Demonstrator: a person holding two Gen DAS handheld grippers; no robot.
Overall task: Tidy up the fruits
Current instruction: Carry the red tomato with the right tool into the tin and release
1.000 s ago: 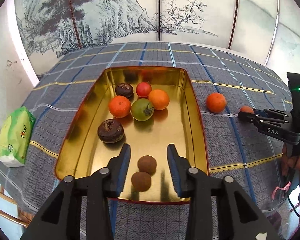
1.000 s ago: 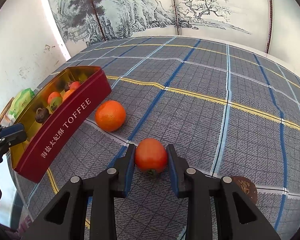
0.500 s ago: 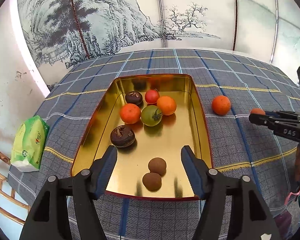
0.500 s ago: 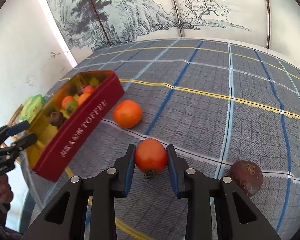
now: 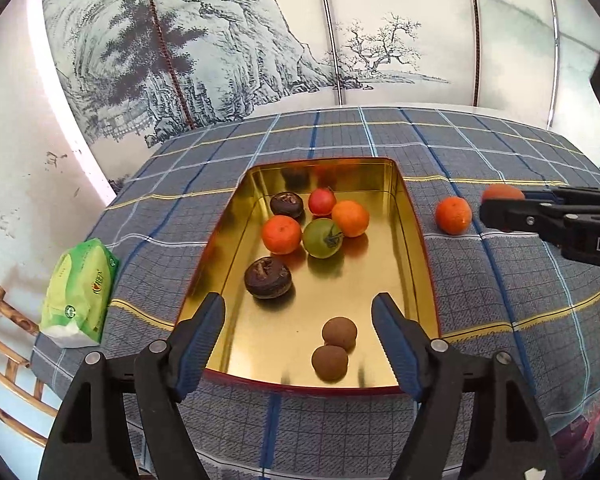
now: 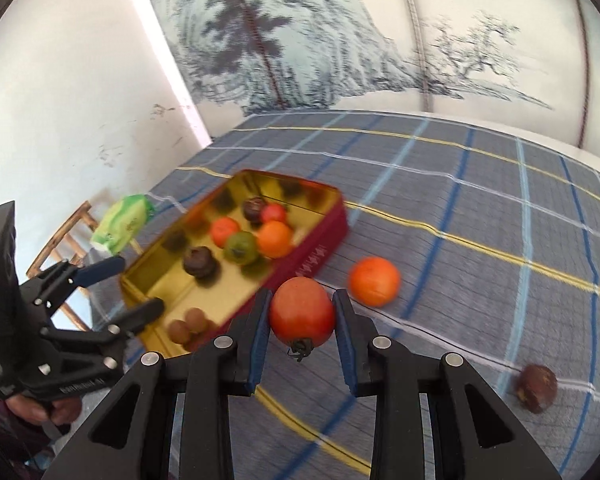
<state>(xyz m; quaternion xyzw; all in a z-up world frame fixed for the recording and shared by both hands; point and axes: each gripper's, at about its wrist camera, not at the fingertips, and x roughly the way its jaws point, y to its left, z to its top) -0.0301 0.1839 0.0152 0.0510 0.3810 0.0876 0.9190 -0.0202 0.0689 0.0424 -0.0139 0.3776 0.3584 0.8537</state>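
My right gripper (image 6: 302,316) is shut on a red tomato (image 6: 302,312) and holds it above the checked cloth, just right of the gold tin (image 6: 156,268). The tin (image 5: 415,248) holds several fruits: oranges, a green tomato (image 5: 322,238), dark mangosteens and two small brown fruits (image 5: 329,362). My left gripper (image 5: 298,330) is open and empty over the tin's near end. An orange (image 6: 373,281) lies on the cloth right of the tin; it also shows in the left wrist view (image 5: 453,215). A dark mangosteen (image 6: 537,387) lies at the far right.
A green tissue pack (image 5: 80,290) lies on the cloth left of the tin. A wooden chair (image 5: 4,344) stands beyond the table's left edge. A painted wall screen (image 5: 300,40) backs the table.
My right gripper has lifted the red tomato off the cloth and carried it left toward the tin. My left gripper has opened wider and drawn back from the tin.
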